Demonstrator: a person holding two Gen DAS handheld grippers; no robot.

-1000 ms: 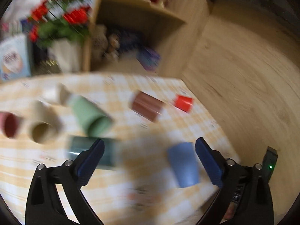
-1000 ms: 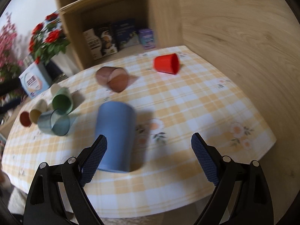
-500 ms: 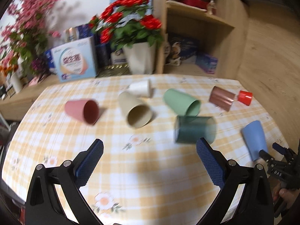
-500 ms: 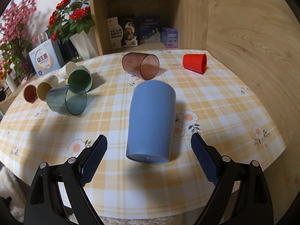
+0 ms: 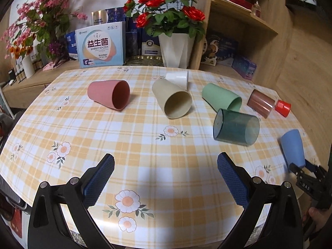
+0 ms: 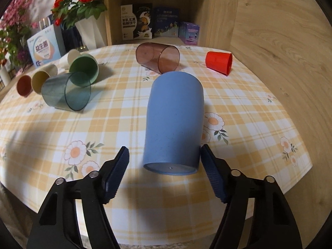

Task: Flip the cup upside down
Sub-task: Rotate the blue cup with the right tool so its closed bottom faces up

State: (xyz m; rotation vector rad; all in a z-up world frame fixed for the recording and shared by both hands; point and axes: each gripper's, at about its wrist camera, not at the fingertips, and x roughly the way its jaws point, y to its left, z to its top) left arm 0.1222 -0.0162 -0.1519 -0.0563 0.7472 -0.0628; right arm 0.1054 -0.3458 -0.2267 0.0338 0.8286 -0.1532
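A blue cup [image 6: 174,122] lies on its side on the yellow checked tablecloth [image 6: 62,128], its base toward me. My right gripper [image 6: 165,166] is open, its two pads flanking the cup's base; the right pad is at the cup's edge and the left pad stands apart from it. The same blue cup [image 5: 293,150] shows at the far right of the left wrist view with the right gripper's tips at its base. My left gripper [image 5: 165,175] is open and empty above the table's near edge.
Several cups lie on their sides: pink [image 5: 109,94], beige [image 5: 173,99], white [image 5: 178,77], green [image 5: 222,97], dark teal clear [image 5: 236,129], brown clear [image 5: 261,103], red [image 5: 283,108]. Flower pot [image 5: 176,47], boxes and a wooden shelf [image 5: 238,10] stand behind.
My left gripper swung left and back, from near the blue cup to a wide view of the table. My right gripper closed in on the blue cup's base and narrowed.
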